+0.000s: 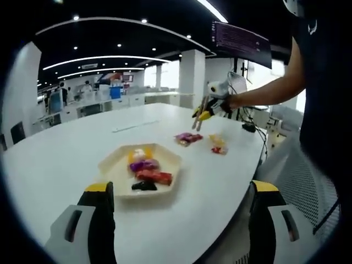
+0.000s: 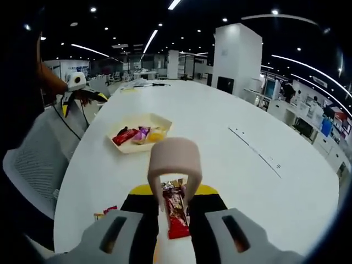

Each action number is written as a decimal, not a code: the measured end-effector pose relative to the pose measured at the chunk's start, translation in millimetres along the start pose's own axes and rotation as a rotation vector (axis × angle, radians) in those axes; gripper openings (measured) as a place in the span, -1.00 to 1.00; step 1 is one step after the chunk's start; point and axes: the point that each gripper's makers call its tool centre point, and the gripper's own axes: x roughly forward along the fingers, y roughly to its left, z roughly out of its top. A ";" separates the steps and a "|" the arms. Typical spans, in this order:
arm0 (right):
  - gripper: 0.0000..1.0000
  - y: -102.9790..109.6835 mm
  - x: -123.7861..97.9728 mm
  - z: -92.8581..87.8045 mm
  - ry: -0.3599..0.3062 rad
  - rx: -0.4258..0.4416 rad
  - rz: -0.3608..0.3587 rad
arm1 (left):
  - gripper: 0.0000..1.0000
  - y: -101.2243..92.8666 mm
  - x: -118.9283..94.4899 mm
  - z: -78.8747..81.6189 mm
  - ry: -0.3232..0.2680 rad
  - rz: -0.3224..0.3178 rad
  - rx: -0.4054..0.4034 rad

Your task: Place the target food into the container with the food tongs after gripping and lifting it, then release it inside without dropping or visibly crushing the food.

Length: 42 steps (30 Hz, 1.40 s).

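The right gripper [image 2: 175,217] clamps the tongs [image 2: 175,165] above a snack [image 2: 176,212] on the surface [image 2: 231,137], well short of the tray [image 2: 140,133]. Gripping, lifting and placing remain. The left gripper [image 1: 181,220] is open and idle.

Right gripper view: red snack packet [image 2: 176,212] partly hidden behind the tongs [image 2: 175,165] and the jaws; lower end cut off between them. Another red packet [image 2: 109,210] at the jaw's left, mostly hidden. Left gripper view: items in the tray [image 1: 118,165] too small to identify; person cropped at the right edge.
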 end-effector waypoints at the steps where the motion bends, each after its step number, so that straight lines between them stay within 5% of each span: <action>1: -0.62 0.4 1.6 -0.7 0.000 0.000 0.001 | 0.99 -0.3 0.0 0.1 -0.001 -0.001 -0.001; 24: -0.57 -1.7 22.4 -27.2 0.093 0.047 0.017 | 0.99 1.1 1.4 -10.1 0.048 0.008 0.021; 28: -0.59 -2.5 25.4 -31.1 0.109 0.001 0.011 | 0.98 2.0 1.5 -11.1 0.051 0.010 0.023; 42: -0.68 -9.4 29.1 -31.9 0.169 0.095 -0.066 | 0.99 3.0 1.0 -10.4 0.051 0.017 0.028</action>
